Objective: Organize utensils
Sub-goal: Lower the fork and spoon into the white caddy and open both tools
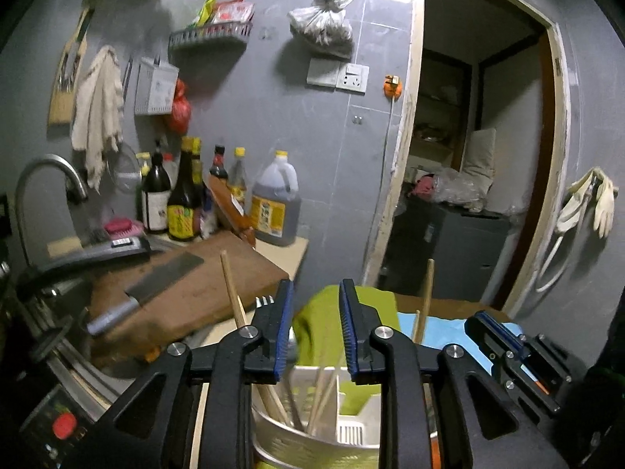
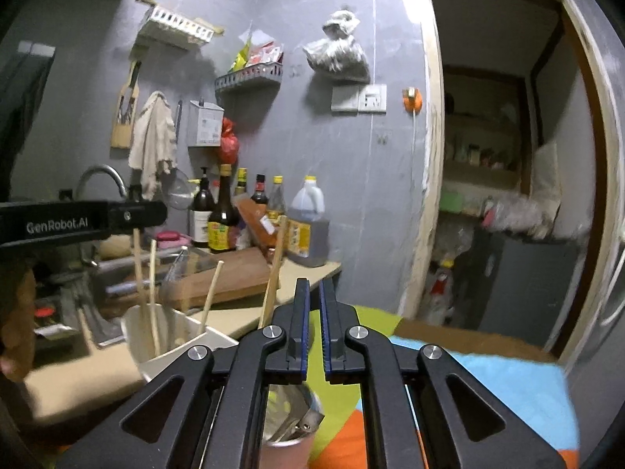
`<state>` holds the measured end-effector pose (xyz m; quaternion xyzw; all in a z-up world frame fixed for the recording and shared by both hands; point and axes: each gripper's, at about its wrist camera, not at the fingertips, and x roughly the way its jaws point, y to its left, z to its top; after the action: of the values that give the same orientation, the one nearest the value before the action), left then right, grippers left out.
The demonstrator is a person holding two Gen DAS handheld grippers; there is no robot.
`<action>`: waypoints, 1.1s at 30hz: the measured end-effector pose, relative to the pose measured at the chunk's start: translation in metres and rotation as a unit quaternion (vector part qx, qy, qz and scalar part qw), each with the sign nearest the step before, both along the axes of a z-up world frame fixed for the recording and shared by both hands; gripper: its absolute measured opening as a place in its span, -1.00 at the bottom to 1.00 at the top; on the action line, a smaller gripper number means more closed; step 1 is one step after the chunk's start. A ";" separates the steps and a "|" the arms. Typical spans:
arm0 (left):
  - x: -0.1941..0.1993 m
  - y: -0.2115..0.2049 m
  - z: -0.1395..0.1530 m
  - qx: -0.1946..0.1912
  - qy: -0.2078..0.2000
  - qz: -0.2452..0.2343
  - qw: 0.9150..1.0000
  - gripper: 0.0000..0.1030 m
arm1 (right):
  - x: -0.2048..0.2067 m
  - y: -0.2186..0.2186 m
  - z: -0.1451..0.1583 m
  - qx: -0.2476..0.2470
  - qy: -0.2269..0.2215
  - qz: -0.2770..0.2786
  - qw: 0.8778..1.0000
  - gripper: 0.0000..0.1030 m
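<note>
In the left wrist view my left gripper (image 1: pixel 316 291) hovers open over a white utensil holder (image 1: pixel 351 418) that has several wooden chopsticks (image 1: pixel 234 297) standing in it; nothing is between the blue pads. My right gripper (image 1: pixel 493 322) shows to its right, above the blue mat. In the right wrist view my right gripper (image 2: pixel 314 287) is shut to a thin slit and holds nothing. It sits above a pink cup (image 2: pixel 289 449) with a shiny metal piece (image 2: pixel 293 410) in it. The white holder (image 2: pixel 172 340) with chopsticks (image 2: pixel 153 293) is at the left, under my left gripper (image 2: pixel 156 213).
A metal pot (image 1: pixel 281 441) stands under the holder. A cleaver (image 1: pixel 156 285) lies on the wooden board (image 1: pixel 218 285). Sauce bottles (image 1: pixel 183 203) and an oil jug (image 1: pixel 275 203) line the wall by the tap (image 1: pixel 47 168). Green (image 1: pixel 324 324), blue (image 2: pixel 504 387) and orange cloths cover the table. A doorway (image 1: pixel 468 156) opens at right.
</note>
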<state>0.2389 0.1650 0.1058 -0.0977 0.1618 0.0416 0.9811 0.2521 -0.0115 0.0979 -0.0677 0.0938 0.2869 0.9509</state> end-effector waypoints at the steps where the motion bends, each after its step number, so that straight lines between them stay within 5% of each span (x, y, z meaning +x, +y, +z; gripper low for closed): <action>1: -0.001 0.001 -0.001 -0.008 -0.001 -0.002 1.000 -0.50 | 0.002 -0.004 0.000 0.011 0.011 0.003 1.000 -0.91; 8: -0.012 -0.001 0.004 -0.033 -0.019 -0.011 0.999 -0.28 | -0.001 -0.023 0.003 0.054 0.032 0.013 0.998 -0.70; 18: -0.021 -0.028 0.008 -0.020 -0.035 -0.031 0.999 -0.01 | -0.012 -0.051 0.016 0.068 0.021 -0.012 0.997 -0.52; 24: -0.025 -0.042 0.007 -0.022 -0.039 -0.040 0.998 0.19 | -0.021 -0.076 0.022 0.074 0.016 -0.034 0.997 -0.24; 33: -0.046 -0.059 0.003 -0.047 -0.052 -0.055 0.996 0.72 | -0.044 -0.116 0.031 0.080 0.017 -0.067 0.994 0.04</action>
<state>0.1932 0.1064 0.1087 -0.1370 0.1178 -0.0252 0.9832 0.2082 -0.1276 0.1286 0.0197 0.0913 0.2303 0.9686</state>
